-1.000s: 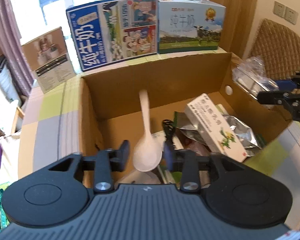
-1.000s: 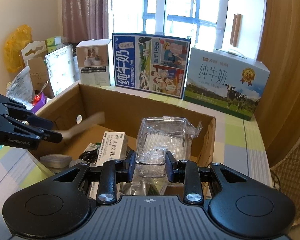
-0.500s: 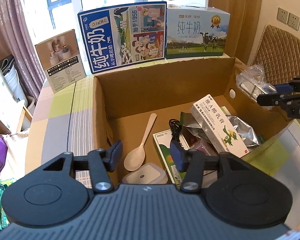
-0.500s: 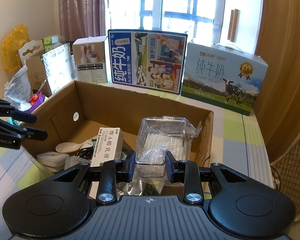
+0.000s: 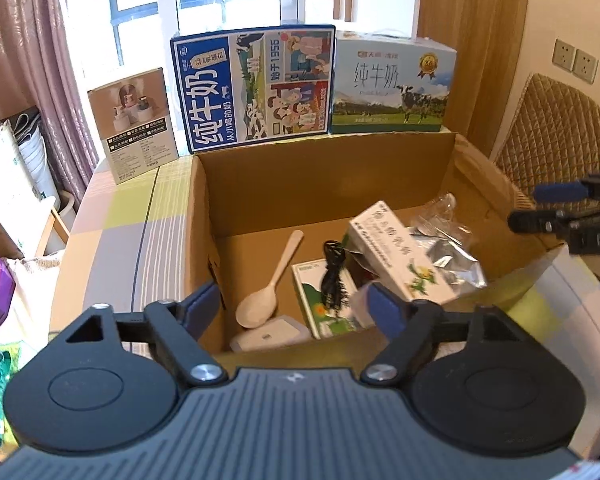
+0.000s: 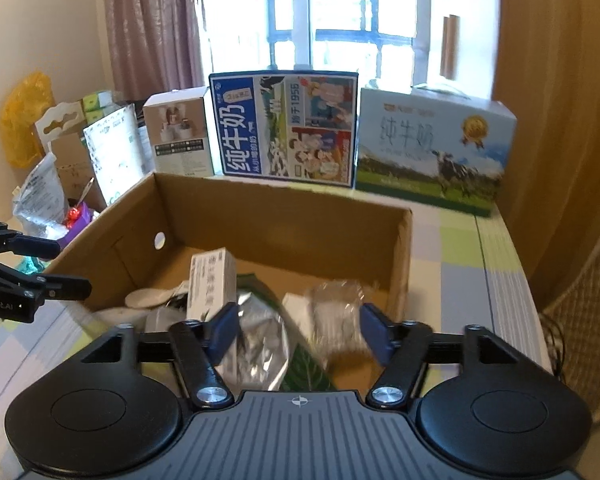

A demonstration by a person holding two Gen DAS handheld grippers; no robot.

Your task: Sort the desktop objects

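Note:
An open cardboard box holds a pale spoon, a black cable, a white medicine carton, a foil pouch and a small white case. My left gripper hangs open and empty over the box's near left corner. In the right wrist view my right gripper is open above the box, and a clear plastic packet lies blurred in the box just beyond its fingers. The medicine carton stands to its left.
Two milk cartons and a small brown box stand behind the cardboard box. A wicker chair is at the right. Bags and clutter crowd the left side beyond the checked tablecloth.
My left gripper let go of the spoon, which now lies in the box, and pulled back. My right gripper opened and the clear plastic packet dropped into the box.

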